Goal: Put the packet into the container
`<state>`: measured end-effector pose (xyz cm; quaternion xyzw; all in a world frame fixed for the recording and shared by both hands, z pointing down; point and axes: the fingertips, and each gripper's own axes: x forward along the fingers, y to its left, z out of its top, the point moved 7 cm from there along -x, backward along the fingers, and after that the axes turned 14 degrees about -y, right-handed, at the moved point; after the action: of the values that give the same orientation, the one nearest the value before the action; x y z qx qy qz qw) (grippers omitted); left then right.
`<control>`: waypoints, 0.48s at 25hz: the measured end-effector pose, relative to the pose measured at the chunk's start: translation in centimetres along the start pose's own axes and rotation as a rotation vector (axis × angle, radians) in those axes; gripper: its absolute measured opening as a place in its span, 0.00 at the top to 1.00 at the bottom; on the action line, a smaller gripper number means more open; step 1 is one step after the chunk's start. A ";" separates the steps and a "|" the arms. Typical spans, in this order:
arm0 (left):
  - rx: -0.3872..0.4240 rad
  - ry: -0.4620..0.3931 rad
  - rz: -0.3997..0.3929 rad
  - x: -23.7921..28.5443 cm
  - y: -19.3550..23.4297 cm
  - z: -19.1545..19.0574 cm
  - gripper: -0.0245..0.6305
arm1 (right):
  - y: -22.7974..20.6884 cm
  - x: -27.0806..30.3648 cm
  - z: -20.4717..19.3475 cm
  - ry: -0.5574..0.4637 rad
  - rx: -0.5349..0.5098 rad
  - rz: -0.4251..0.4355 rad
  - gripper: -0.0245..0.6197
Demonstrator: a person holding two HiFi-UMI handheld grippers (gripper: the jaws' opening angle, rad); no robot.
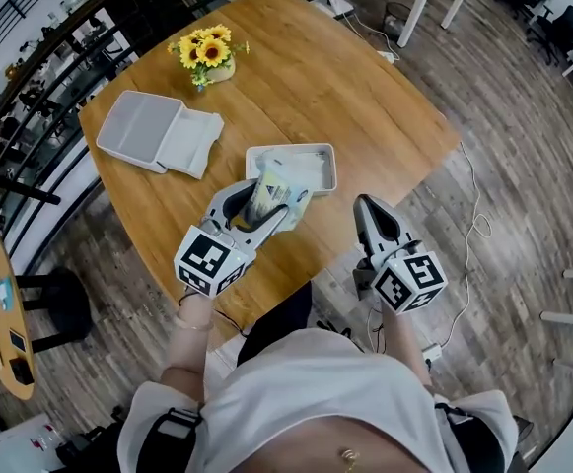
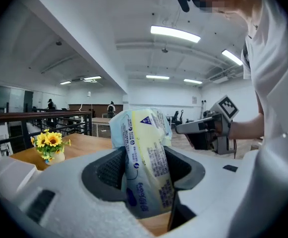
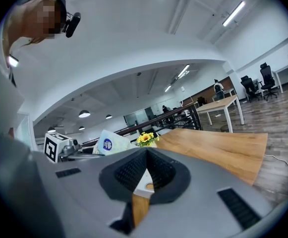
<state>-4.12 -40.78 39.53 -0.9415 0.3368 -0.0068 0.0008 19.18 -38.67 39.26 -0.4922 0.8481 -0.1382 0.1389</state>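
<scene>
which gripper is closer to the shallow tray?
Left. The left gripper, gripping the packet, is at the tray's near rim; the right gripper is apart, to its right.

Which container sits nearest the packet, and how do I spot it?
On the wooden table, look at the near edge, just beyond the left claw holding the packet. The container there is a grey rectangular tray; the other grey box lies further left, toward the sunflowers.

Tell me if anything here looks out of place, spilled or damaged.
Nothing stands out. The packet is clamped in the left tongs at the near corner of the white container on the table. The second box lies open with its lid alongside, and the sunflowers stand upright. No spill or damage shows.
</scene>
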 end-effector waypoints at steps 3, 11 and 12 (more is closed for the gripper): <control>0.087 0.097 -0.098 1.7 2.2 -0.3 0.62 | -0.8 1.3 -0.3 0.019 0.008 -0.010 0.95; 0.193 0.234 -0.321 6.0 6.5 -2.5 0.62 | -2.0 4.0 -1.4 0.063 0.019 -0.028 0.95; 0.183 0.235 -0.331 6.4 6.7 -2.8 0.62 | -2.0 4.1 -1.5 0.068 0.018 -0.030 0.95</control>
<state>-3.52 -50.02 42.40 -0.9728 0.1734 -0.1469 0.0460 18.27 -43.09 40.95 -0.4987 0.8435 -0.1647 0.1122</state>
